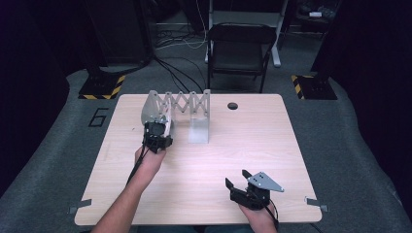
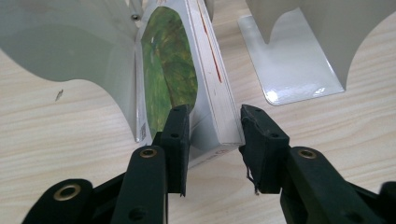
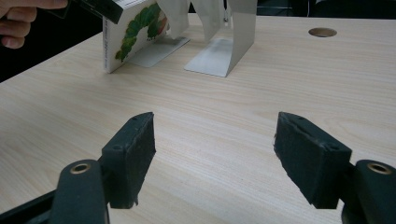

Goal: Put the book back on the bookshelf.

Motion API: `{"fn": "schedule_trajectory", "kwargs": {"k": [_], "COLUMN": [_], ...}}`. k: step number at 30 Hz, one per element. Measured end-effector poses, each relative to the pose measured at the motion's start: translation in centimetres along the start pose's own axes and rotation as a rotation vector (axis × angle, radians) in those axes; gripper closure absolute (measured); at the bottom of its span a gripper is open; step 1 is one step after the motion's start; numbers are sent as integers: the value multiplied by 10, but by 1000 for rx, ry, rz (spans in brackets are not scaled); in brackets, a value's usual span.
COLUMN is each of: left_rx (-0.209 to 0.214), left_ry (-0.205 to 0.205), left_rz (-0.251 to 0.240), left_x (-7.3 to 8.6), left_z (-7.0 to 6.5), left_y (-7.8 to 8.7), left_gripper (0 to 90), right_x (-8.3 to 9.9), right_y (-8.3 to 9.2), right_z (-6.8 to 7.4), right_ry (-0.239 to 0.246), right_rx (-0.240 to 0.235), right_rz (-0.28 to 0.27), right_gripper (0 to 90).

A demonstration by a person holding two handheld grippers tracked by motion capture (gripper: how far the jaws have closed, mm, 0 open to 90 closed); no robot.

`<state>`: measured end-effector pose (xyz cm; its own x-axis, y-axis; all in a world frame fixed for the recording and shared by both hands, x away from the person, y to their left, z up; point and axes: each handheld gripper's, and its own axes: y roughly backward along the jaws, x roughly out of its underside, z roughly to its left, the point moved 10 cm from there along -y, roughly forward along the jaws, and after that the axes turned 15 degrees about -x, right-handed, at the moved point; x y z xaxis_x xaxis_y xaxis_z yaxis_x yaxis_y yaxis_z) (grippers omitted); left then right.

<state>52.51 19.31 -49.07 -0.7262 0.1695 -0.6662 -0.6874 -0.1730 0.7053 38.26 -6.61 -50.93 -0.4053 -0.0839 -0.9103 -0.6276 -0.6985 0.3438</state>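
Left gripper (image 2: 212, 135): jaws straddle the near end of a book (image 2: 187, 88), one pad flat against its green cover, the other at its page edge; the grip looks pinched on it. Book stands on edge, leaning against the left plate of an expanding metal book rack (image 1: 194, 109) just beyond the jaws. Rack's right plate (image 2: 299, 70) lies ahead and to one side. Right gripper (image 3: 215, 154): jaws spread wide over bare wooden table (image 3: 233, 107), nothing between them, well apart from book and rack.
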Motion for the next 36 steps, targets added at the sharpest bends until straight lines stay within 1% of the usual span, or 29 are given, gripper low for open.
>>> {"fn": "schedule_trajectory", "kwargs": {"k": [2, 4, 5, 6, 7, 9, 12, 13, 15, 17, 18, 19, 20, 23, 25, 26, 28, 30, 31, 32, 34, 36], "left_rx": [-7, -16, -10, -6, -10, -13, -11, -12, -14, -14, -17, -21, -24, -26, -17, -19, -6, -10, -6, -7, 9, 4], "left_ry": [31, 87, 107, 143, 162, 187, 210, 227, 241, 239, 251, 248, 248, 268, 269, 267, 258, 252, 245, 242, 233, 217], "left_rz": [2, 1, -6, -7, -8, -7, -5, -14, -8, -11, -13, -17, -10, -12, -4, -10, -8, -11, -3, -7, -16, -26], "left_x": [-1, -2, -3, -3, -3, -2, -2, -2, -1, 0, 0, 1, 3, 7, 11, 11, 13, 13, 14, 14, 13, 13], "left_z": [6, 13, 15, 20, 23, 29, 36, 39, 43, 47, 49, 52, 54, 60, 62, 63, 62, 63, 62, 63, 61, 61], "left_y": [1, 2, 3, 3, 3, 4, 4, 3, 4, 4, 4, 3, 3, 2, 0, -1, -3, -4, -4, -4, -3, -2], "left_gripper": [650, 666, 673, 676, 680, 687, 695, 696, 699, 701, 701, 701, 702, 694, 682, 673, 656, 633, 624, 613, 558, 441], "right_x": [0, -1, 0, -1, 0, 0, 0, 0, 0, 0, 0, 0, 1, 1, 2, 2, 2, 2, 2, 2, 2, 2], "right_y": [1, 1, 1, 1, 1, 1, -1, -1, -1, -1, -1, -2, -2, -2, -2, -2, -2, -2, -2, -2, -2, -2], "right_z": [0, 0, 0, 0, 1, 1, 2, 2, 2, 2, 1, 2, 2, 2, 1, 1, 2, 2, 1, 1, 1, 1], "right_ry": [-6, -8, -8, -7, -7, -8, -8, -8, -4, -6, -5, -5, -4, -4, -3, -5, -2, -3, -3, -5, -8, -8], "right_rx": [0, -3, 0, -3, -4, -5, -8, -9, -7, -7, -6, -6, -6, -7, -6, -6, -7, -6, -5, -4, -2, 1], "right_rz": [6, -2, 4, -2, 2, 3, -1, -1, 1, 1, 1, 3, 5, 6, 12, 12, 15, 13, 13, 7, 6, 12], "right_gripper": [288, 289, 289, 290, 290, 291, 294, 294, 294, 294, 295, 295, 295, 295, 294, 294, 294, 293, 292, 291, 286, 280]}}
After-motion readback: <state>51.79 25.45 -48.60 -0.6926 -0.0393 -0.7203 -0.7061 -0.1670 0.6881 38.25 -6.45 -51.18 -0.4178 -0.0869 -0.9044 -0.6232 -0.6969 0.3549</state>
